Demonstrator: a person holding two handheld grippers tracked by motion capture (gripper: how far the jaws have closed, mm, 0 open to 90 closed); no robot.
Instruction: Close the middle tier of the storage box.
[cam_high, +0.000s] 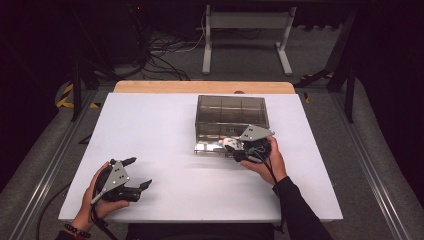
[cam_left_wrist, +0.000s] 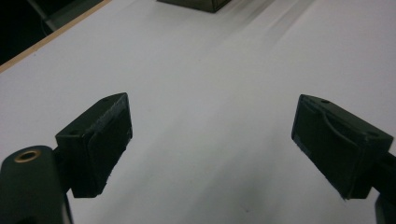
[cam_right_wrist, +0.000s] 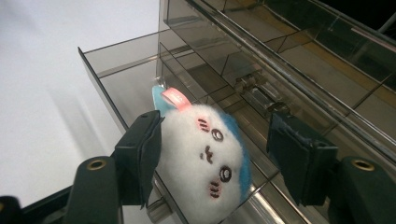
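Note:
A small white plush toy (cam_right_wrist: 205, 149) with a blue back, a pink tag and a stitched face lies over the front wall of a pulled-out drawer (cam_right_wrist: 116, 74) of a smoky clear box (cam_right_wrist: 289, 60). My right gripper (cam_right_wrist: 217, 140) straddles it. One pad touches the plush's side and the other pad (cam_right_wrist: 294, 154) stands apart from it. In the high view that gripper (cam_high: 235, 150) sits at the box's (cam_high: 230, 112) near edge with the plush (cam_high: 229, 143) at its tips. My left gripper (cam_high: 141, 172) rests at the near left of the table, jaws wide open with nothing between them (cam_left_wrist: 210, 135).
The white table top (cam_high: 165, 125) has a wooden strip along its far edge (cam_high: 200, 87). The box holds several divided compartments on top. A corner of the box (cam_left_wrist: 196, 3) lies far ahead of the left gripper. Cables and a white stand lie on the floor beyond.

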